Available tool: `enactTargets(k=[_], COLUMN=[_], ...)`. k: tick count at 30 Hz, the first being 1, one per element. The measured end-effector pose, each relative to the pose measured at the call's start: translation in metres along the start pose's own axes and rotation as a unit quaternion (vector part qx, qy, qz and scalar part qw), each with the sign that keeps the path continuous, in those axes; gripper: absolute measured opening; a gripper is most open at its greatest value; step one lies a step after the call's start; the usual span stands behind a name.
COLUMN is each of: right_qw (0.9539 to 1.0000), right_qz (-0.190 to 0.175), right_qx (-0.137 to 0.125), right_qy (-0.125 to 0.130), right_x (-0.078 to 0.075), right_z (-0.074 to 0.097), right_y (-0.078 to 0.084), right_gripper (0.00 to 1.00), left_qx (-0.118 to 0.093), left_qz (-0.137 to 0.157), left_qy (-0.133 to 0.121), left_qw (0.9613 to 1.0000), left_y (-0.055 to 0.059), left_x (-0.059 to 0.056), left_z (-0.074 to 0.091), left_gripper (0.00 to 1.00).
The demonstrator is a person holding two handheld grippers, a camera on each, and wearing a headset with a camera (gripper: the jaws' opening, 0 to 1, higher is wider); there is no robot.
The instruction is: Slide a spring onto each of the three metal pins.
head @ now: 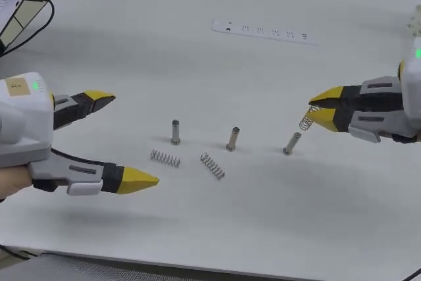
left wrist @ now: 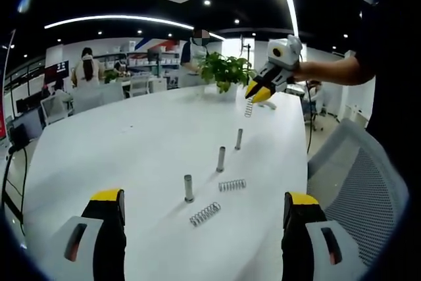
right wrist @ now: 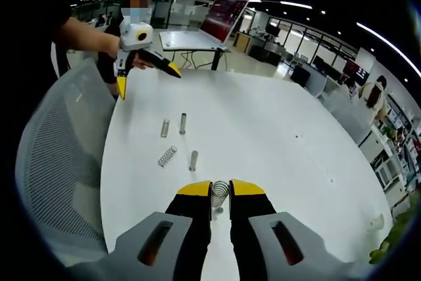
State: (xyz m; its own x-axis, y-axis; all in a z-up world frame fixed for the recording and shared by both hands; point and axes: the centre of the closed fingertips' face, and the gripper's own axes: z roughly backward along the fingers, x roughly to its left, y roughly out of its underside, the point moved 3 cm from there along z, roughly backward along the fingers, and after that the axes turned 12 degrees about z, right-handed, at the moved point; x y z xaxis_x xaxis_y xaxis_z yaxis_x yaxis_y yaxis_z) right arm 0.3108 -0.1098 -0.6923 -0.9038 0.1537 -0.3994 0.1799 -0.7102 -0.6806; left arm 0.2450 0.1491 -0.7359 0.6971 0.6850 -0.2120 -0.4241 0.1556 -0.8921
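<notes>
1. The left gripper [head: 120, 139], grey-bodied with black jaws tipped in yellow, hovers over the near left part of the white tabletop [head: 217, 228]. Its jaws are spread wide, with nothing between them.
2. The right gripper [head: 321, 106], of the same build, reaches in from the right. Its jaws pinch a small coiled wire spring [head: 306, 120], which hangs down from the tips. In the right gripper view the held spring [right wrist: 220, 192] sits end-on between the two yellow tips.
3. Three short grey metal pins stand on end in a row across the middle of the table: the left pin [head: 175, 131], the middle pin [head: 233, 139] and the right pin [head: 291, 143]. None carries a spring yet.
4. The lower end of the held spring is just above and beside the top of the right pin. Whether the two touch cannot be told.
5. Two loose springs of the same coiled wire lie flat on the table, on the person's side of the row. One [head: 164, 158] is just in front of the left pin. The other [head: 212, 165] lies between the left pin and the middle pin.
6. A flat white power strip [head: 266, 32] lies at the far side, well apart from the pins. A black cable [head: 36, 14] loops at the far left corner.
</notes>
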Motion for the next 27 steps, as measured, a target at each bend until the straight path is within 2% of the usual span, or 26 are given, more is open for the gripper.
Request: enactTargets(k=[3,7,16,27], right_qw=[0.9998,0.9995,0.9989,0.9984], right_qz=[-0.021,-0.03,-0.04,-0.045], right_qx=[0.002,0.011,0.024,0.034], right_qy=[0.003,0.006,-0.007,-0.008], right_x=[-0.005,-0.01,-0.006,-0.004], right_z=[-0.002,-0.005,-0.014,-0.023], right_y=[0.005,0.011,0.02,0.029], right_gripper=[0.07,0.07,0.07,0.07], left_qx=[-0.005,-0.005,0.008,0.001], left_qz=[0.002,0.004,-0.002,0.007], left_qy=[-0.003,-0.005,-0.009,-0.019], left_qw=[1.0,1.0,0.9999,0.9998], left_y=[-0.001,-0.001,0.009,0.007], left_x=[0.002,0.004,0.008,0.011], left_z=[0.001,0.002,0.004,0.006], left_gripper=[0.98,0.98,0.98,0.98])
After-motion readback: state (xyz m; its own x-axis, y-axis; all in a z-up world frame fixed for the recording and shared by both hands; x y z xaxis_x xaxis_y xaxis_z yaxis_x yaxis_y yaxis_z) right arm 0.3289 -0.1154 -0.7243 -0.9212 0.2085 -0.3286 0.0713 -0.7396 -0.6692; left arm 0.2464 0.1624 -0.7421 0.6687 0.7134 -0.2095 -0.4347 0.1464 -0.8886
